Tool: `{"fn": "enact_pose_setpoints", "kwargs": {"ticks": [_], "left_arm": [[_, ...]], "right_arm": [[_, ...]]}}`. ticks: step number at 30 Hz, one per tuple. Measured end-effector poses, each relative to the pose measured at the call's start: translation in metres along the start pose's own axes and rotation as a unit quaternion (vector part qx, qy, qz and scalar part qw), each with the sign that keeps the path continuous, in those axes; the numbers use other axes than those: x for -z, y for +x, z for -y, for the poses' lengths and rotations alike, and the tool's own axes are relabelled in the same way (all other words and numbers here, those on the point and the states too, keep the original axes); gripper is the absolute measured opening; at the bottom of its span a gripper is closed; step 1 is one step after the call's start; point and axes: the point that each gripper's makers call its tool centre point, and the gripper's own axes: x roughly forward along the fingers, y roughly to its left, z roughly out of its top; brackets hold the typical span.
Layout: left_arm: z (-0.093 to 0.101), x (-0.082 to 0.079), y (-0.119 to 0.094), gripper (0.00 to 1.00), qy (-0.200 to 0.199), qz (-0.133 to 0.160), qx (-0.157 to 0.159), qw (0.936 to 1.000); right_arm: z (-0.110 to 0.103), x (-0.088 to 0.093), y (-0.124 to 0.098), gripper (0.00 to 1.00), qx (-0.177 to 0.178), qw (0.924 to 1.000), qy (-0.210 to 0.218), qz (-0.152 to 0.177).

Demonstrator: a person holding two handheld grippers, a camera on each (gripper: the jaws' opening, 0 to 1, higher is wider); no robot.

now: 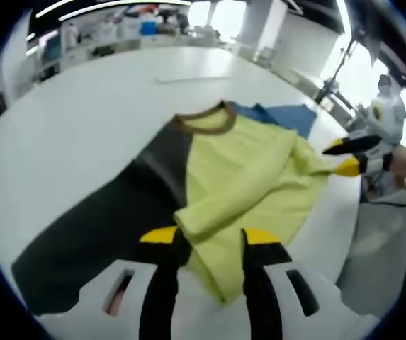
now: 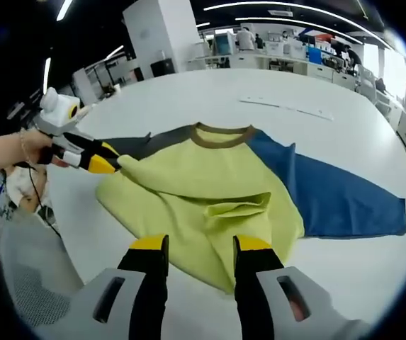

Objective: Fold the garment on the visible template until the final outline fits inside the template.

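A shirt with a yellow-green body (image 1: pixel 252 170) (image 2: pixel 188 188), brown collar (image 1: pixel 206 122) (image 2: pixel 220 134), dark grey sleeve (image 1: pixel 110 219) and blue sleeve (image 2: pixel 337 198) lies on the white table (image 1: pixel 82 120) (image 2: pixel 188 92). Its body is folded over on itself into a ridge (image 1: pixel 231 205) (image 2: pixel 238 205). My left gripper (image 1: pixel 210 237) (image 2: pixel 105 158) is open, its jaws apart around one end of that ridge. At the other end my right gripper (image 2: pixel 201 244) (image 1: pixel 344 157) is open too, with the hem point (image 2: pixel 220 280) between its jaws.
A thin pale strip (image 1: pixel 188 76) (image 2: pixel 288 108) lies on the table beyond the collar. The table edge runs close behind each gripper, with grey floor (image 2: pixel 32 283) (image 1: pixel 380 241) past it. A hand (image 2: pixel 11 152) holds the left gripper. Benches and people stand far behind.
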Motion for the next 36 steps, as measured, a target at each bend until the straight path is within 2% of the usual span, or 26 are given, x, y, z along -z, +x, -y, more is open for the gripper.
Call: {"fn": "enact_pose_setpoints", "kwargs": {"ticks": [7,16,19,25,36], "left_arm": [[-0.008,0.003,0.010,0.20,0.000,-0.005,-0.002,1.0000],[-0.018,0.005,0.013,0.08,-0.003,-0.008,-0.017,0.9998],[-0.020,0.005,0.015,0.05,-0.005,-0.009,-0.021,0.9997],[-0.019,0.004,0.018,0.02,-0.007,-0.011,-0.025,0.9996],[-0.018,-0.002,0.010,0.01,-0.014,-0.009,-0.024,0.9996]], "right_arm": [[0.005,-0.001,0.021,0.30,0.020,0.9996,0.018,0.003],[0.011,-0.001,0.037,0.18,0.041,0.9992,0.003,-0.005],[0.013,-0.003,0.039,0.11,0.043,0.9990,-0.006,-0.004],[0.017,-0.003,0.039,0.04,0.043,0.9989,-0.015,-0.006],[0.021,-0.008,0.026,0.03,0.040,0.9989,-0.024,0.005]]}}
